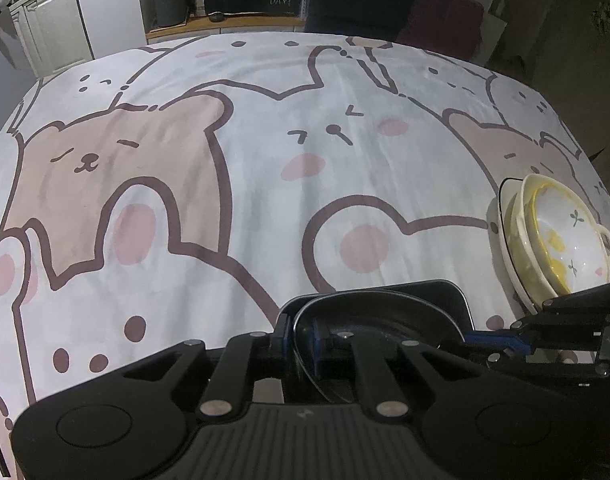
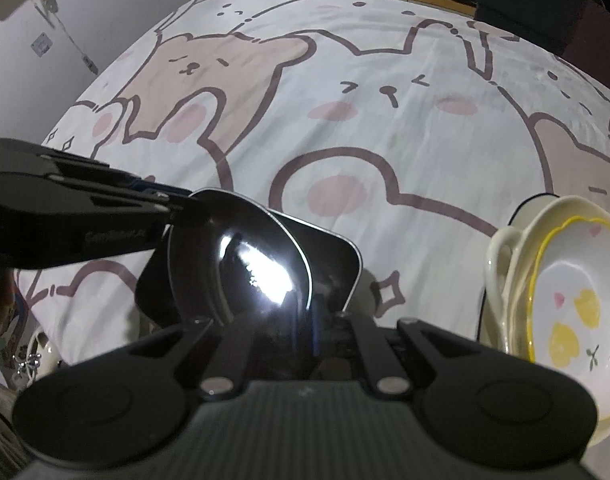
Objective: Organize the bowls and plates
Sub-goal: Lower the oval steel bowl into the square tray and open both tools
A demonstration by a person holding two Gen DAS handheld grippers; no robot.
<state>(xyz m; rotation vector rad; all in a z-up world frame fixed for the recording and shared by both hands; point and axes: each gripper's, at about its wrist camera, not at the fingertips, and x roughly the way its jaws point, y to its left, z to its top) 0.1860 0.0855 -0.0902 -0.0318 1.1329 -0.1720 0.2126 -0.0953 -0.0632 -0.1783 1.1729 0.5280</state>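
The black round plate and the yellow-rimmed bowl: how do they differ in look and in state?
The black round plate is dark and glossy; the yellow-rimmed bowl is white with yellow and pink motifs. The left tool and right tool both clamp the plate's rim, above a black square dish; the bowl is untouched, nested in cream dishes. Both are over the cartoon tablecloth.

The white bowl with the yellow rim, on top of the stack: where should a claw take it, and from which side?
Probably its yellow rim, from above on the side facing the black plate: the bowl lies topmost and open upward, so its rim stands free of the cream bowl below.
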